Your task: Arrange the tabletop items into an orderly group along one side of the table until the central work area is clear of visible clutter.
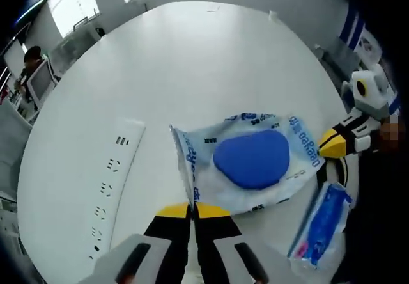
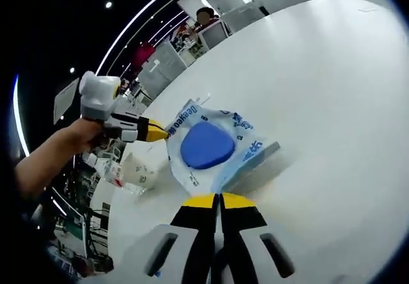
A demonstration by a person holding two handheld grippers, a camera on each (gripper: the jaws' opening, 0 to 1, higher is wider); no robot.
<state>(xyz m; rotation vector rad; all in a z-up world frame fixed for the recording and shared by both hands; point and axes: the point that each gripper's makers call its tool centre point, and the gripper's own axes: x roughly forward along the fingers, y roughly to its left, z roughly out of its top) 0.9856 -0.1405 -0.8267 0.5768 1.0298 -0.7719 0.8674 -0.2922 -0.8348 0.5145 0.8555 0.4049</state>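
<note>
Both my tongs are clamped on the same thing right now: the left gripper [image 1: 192, 208] has its jaws pinched flat together on one edge of the wet wipes pack [image 1: 252, 162], and the right gripper [image 2: 218, 199] is pinched shut on the opposite edge [image 2: 208, 144]. So the pack, white plastic with a big blue oval lid, hangs stretched between the two, over the white table [image 1: 192, 60] and toward the edge on my right-hand side.

My take on doing this bit cleanly: both grips are only on the thin crinkly seal, so I'd move both hands together at the same pace and keep the pack level. If one hand runs ahead, the film probably slips out or tears. Low carry, then set it down flat before letting either jaw open.

Just past the pack in the left gripper view there's a smaller blue and white packet [image 1: 321, 223] lying right at the table's edge, so lining up next to that looks like the natural spot. The white power strip [image 1: 115, 185] sits further in toward the middle and looks like it needs shifting too.
</note>
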